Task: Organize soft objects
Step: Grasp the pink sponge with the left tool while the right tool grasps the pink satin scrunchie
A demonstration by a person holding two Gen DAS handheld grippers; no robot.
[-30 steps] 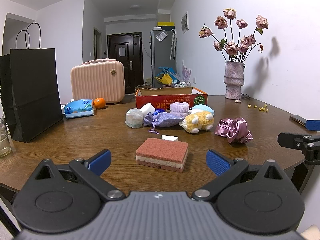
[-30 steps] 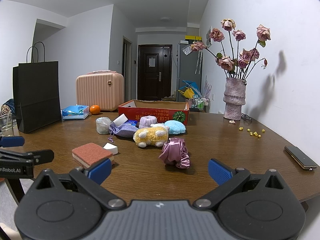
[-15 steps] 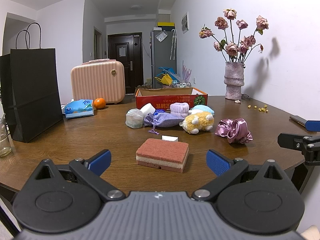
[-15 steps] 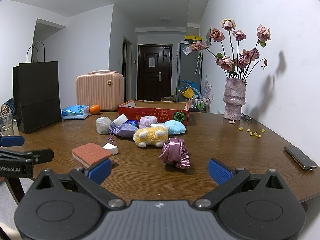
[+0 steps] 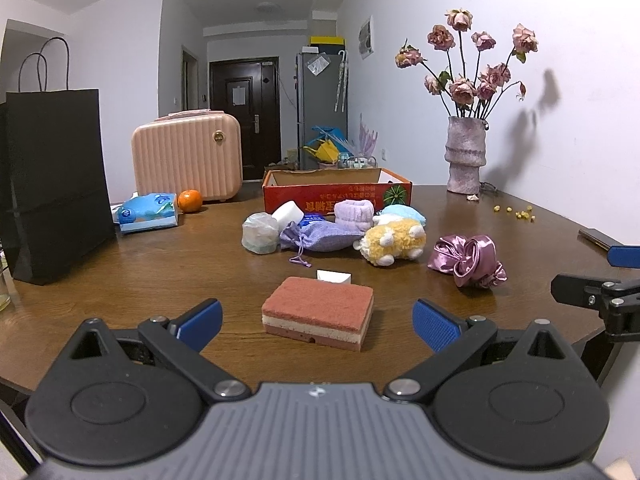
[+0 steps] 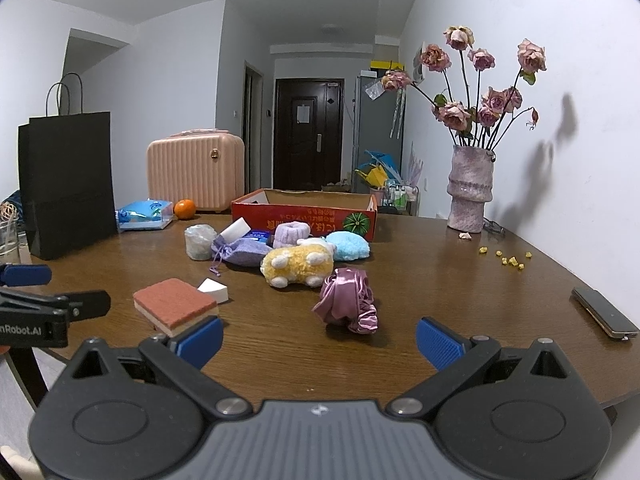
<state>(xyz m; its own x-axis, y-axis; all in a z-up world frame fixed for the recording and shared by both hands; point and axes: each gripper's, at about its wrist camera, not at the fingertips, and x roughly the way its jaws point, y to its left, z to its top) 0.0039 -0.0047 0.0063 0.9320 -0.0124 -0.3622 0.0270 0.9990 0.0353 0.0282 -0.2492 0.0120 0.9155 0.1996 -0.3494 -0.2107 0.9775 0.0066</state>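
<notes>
Before me a dark wooden table (image 5: 120, 272) carries a red sponge (image 5: 318, 312), a white wedge (image 5: 334, 277), a mauve satin scrunchie (image 5: 468, 260), a yellow plush (image 5: 394, 240), a lilac pouch (image 5: 320, 236), a red box (image 5: 336, 192), a black bag (image 5: 56, 184), a vase (image 5: 466, 156) and a phone (image 6: 604, 312)

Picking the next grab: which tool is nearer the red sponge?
Left. The left tool is open and lined up straight in front of the red sponge, which sits between its fingers' line. The right tool is open, facing the purple scrunchie, with the sponge off to its left.
</notes>
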